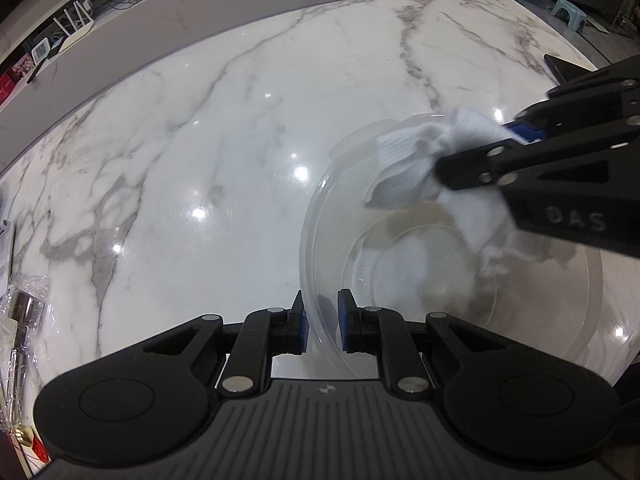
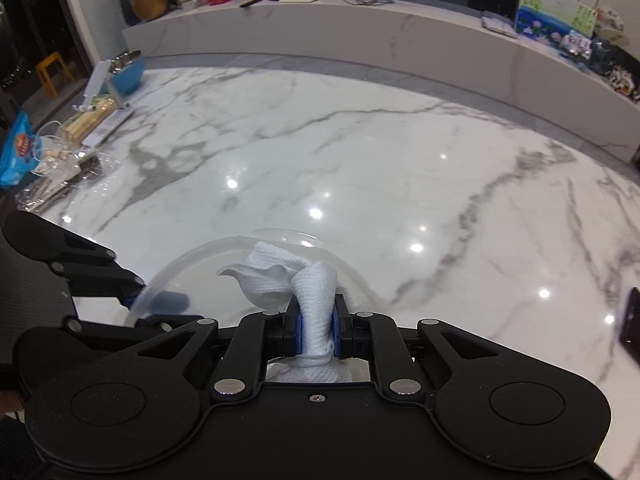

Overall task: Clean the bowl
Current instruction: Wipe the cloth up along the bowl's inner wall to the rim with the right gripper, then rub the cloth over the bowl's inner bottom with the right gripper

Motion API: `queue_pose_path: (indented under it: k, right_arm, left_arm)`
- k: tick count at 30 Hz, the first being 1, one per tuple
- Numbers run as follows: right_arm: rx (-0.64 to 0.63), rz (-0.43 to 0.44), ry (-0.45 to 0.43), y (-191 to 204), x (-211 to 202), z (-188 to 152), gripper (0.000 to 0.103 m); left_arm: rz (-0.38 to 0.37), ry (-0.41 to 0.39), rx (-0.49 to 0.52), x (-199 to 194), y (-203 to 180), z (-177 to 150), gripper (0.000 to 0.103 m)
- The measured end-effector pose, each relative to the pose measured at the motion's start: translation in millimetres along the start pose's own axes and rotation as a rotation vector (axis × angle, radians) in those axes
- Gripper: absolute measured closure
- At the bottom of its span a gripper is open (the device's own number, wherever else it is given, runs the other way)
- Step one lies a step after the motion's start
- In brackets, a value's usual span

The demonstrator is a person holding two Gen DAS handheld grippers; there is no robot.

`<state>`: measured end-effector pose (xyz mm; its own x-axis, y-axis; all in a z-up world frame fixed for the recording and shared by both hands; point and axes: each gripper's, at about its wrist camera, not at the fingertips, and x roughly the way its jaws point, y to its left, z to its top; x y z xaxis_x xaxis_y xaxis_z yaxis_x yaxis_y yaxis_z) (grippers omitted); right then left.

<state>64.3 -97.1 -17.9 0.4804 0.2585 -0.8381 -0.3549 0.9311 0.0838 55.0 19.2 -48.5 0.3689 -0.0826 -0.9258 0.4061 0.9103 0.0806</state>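
Note:
A clear plastic bowl (image 1: 400, 264) rests on the white marble table (image 1: 200, 152), tilted toward the left wrist view. My left gripper (image 1: 320, 326) is shut on the bowl's near rim, one blue pad on each side of the wall. My right gripper (image 2: 316, 328) is shut on a bunched white cloth (image 2: 308, 280). In the left wrist view the right gripper (image 1: 480, 148) comes in from the right and holds the white cloth (image 1: 420, 168) over the bowl's far inner wall. From the right wrist view the bowl (image 2: 188, 268) shows as a faint rim, with the left gripper (image 2: 132, 296) at its left edge.
Crinkled plastic wrap and small items (image 1: 20, 320) lie at the table's left edge. A blue packet (image 2: 18, 148), packaging and a blue box (image 2: 124, 76) sit at the far left. A dark flat object (image 2: 630, 320) lies on the right. A marble counter (image 2: 360, 36) stands beyond the table.

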Motion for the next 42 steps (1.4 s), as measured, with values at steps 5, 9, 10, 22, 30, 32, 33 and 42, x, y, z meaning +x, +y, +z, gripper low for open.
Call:
queue_pose_path:
  k: [5,9,10,22,30,32,33,42]
  right_arm:
    - [-0.046,-0.04,0.025,1.6,-6.1,-5.2,0.091]
    - [-0.087,-0.057,0.055,5.7,-10.8,-13.2,0.091]
    - [-0.093,-0.058,0.063,6.4,-12.1,-15.1,0.091]
    - [-0.121,-0.006,0.149,13.0,-22.3,-27.5,0.091]
    - [-0.147,0.069,0.181,30.0,-20.3,-33.5,0.091]
    - [-0.148,0.091,0.187,33.9,-19.4,-34.3,0.091]
    - [-0.146,0.104,0.192,35.8,-18.5,-34.7,0.091]
    - [-0.092,0.231,0.231,42.6,-11.4,-34.9,0.091]
  left_arm:
    - [0.004,-0.001,-0.003,0.2,-1.1,0.4,0.09]
    - [0.007,0.0,-0.004,0.5,-1.3,0.5,0.09]
    - [0.008,-0.001,-0.006,0.4,-1.2,0.5,0.09]
    - [0.006,-0.001,-0.008,0.2,-1.0,0.1,0.089]
    - [0.003,0.0,-0.006,-0.4,-0.5,-0.3,0.089]
    - [0.004,0.0,-0.005,-0.4,-1.1,0.1,0.089]
    - [0.006,0.0,-0.004,-0.5,-1.5,0.1,0.089]
    - [0.002,0.001,-0.001,-0.3,-3.5,-0.7,0.089]
